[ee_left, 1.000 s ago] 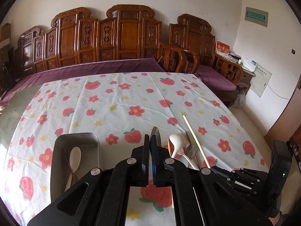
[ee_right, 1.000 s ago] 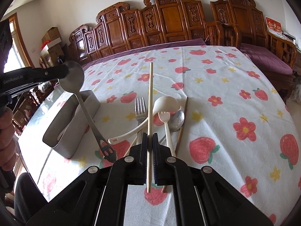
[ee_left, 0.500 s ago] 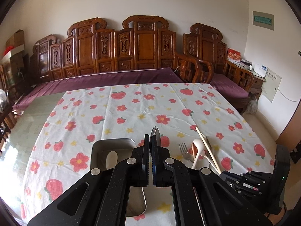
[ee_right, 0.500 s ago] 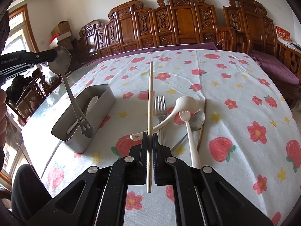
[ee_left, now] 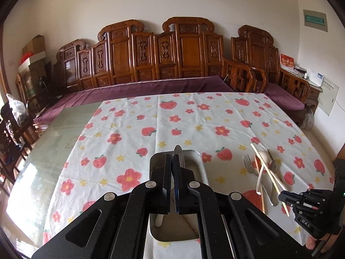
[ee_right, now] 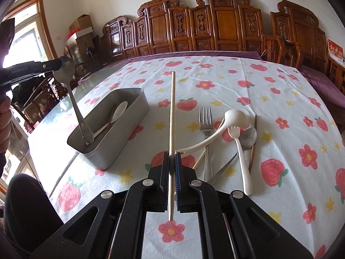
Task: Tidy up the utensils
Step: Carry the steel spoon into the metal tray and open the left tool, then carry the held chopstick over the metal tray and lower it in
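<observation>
My left gripper [ee_left: 172, 157] is shut on the bowl of a metal spoon [ee_right: 72, 99], which hangs handle-down into the grey metal box [ee_right: 129, 118]; the handle tip is inside the box. A cream spoon [ee_right: 117, 113] lies in the box. My right gripper [ee_right: 171, 157] is shut on a pale wooden chopstick [ee_right: 171, 112], held above the cloth right of the box. On the cloth to the right lie a metal fork [ee_right: 204, 120], a cream ladle [ee_right: 235, 118], a cream fork [ee_right: 239, 151], a metal spoon [ee_right: 248, 138] and a brown chopstick [ee_right: 253, 140].
The table has a white cloth [ee_right: 269, 82] with strawberries and flowers; bare glass tabletop [ee_left: 54, 142] shows at the left. A carved wooden bench [ee_left: 172, 54] with purple cushions runs behind the table. The person's knee [ee_right: 25, 205] is at the lower left.
My left gripper has carried the metal spoon left over the box and lowered its handle into it. My right gripper still holds the chopstick in much the same place.
</observation>
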A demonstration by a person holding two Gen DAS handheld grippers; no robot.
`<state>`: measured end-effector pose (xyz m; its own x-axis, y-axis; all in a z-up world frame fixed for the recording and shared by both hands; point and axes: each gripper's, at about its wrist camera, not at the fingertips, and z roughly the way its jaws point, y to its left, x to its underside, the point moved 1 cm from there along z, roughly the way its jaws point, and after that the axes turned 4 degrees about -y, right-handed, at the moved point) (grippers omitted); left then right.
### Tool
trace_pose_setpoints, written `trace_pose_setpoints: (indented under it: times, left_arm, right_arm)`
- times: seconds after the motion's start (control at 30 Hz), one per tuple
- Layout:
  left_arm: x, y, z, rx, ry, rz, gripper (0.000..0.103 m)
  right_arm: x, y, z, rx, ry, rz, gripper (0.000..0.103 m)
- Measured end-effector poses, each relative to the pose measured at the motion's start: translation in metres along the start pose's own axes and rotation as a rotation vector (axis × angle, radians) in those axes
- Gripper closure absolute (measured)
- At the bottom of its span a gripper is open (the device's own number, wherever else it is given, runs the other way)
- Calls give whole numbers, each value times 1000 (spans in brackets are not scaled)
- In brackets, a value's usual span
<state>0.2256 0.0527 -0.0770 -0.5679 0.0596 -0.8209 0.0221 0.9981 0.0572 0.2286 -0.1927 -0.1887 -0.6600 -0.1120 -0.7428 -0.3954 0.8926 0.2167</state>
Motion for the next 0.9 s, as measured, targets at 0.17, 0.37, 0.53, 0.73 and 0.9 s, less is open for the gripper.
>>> trace_pose_setpoints:
  times: [0.17, 0.37, 0.53, 0.73, 0.9]
  left_arm:
    - [10, 11, 14, -39, 26, 27, 102]
    - [23, 10, 37, -75, 58, 89, 102]
    - [29, 10, 56, -74, 82, 108, 102]
    - [23, 10, 85, -46, 104, 82, 102]
    - [22, 1, 118, -15, 137, 68, 102]
  right_arm:
    - [0, 2, 3, -4, 7, -6, 97]
    - [-1, 5, 7, -15, 13, -16, 97]
    - [-2, 6, 14, -23, 26, -19, 97]
    - [-4, 7, 19, -35, 32, -23, 97]
    - [-4, 8, 21, -39, 37, -22, 97]
